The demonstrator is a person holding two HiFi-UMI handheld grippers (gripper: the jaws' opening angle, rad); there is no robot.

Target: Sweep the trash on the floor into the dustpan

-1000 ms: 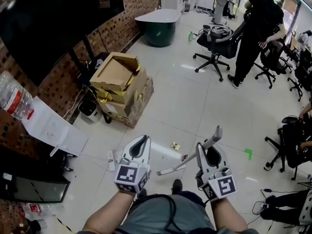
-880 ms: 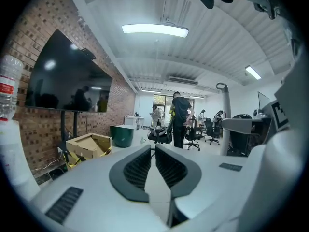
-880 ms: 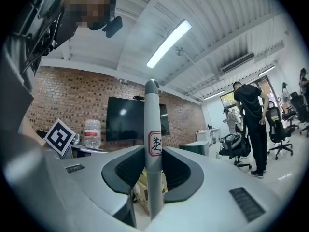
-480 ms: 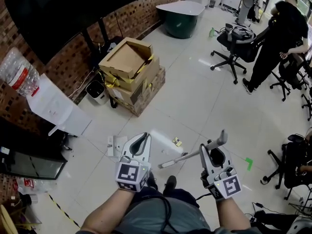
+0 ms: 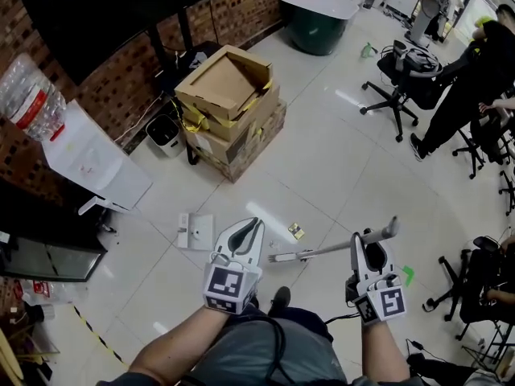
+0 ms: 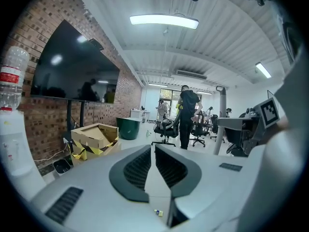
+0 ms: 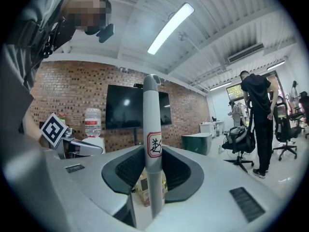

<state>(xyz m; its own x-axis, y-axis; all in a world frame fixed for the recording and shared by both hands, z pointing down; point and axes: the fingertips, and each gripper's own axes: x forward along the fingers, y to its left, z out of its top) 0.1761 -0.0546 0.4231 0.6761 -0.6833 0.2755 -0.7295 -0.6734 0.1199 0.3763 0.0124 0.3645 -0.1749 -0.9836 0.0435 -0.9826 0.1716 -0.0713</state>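
The pale tiled floor (image 5: 338, 167) takes up most of the scene. It lies open on the side of the cardboard boxes (image 5: 233, 107) away from the brick wall (image 5: 121, 87), and the boxes stand stacked close against that wall. A black screen (image 5: 96, 14) hangs above and behind the boxes. Farther along the wall past them is a dark green tub (image 5: 318, 18) with a white top. Across the open floor from the boxes stand office chairs (image 5: 402, 75) and a person in black (image 5: 471, 71), who close that edge. On the boxes' other side, along the wall, is a white water dispenser (image 5: 88, 163). Its bottle (image 5: 28, 99) has a red label too small to read.

Both grippers are well clear of the boxes on the camera side. The left gripper (image 5: 256, 223) (image 6: 153, 149) has its fingers drawn together with only a sliver between them, and they hold nothing. The right gripper (image 5: 364, 244) (image 7: 153, 151) has its fingers clamped on a grey handle (image 5: 322, 251) (image 7: 152, 110). Each gripper's cube carries black-and-white square markers. On the handle is a white sticker (image 7: 154, 145) with a red border and a dark scrawl that I cannot read.

A white flat piece (image 5: 195, 232) lies on the floor between the boxes and the left gripper. The trash (image 5: 296, 231) (image 6: 158, 212) is a small yellowish scrap. It lies on bare tile on the camera side of the boxes, well apart from them and just beyond the handle. A green tape mark (image 5: 408, 275) is farther still from the boxes, beside the right gripper.
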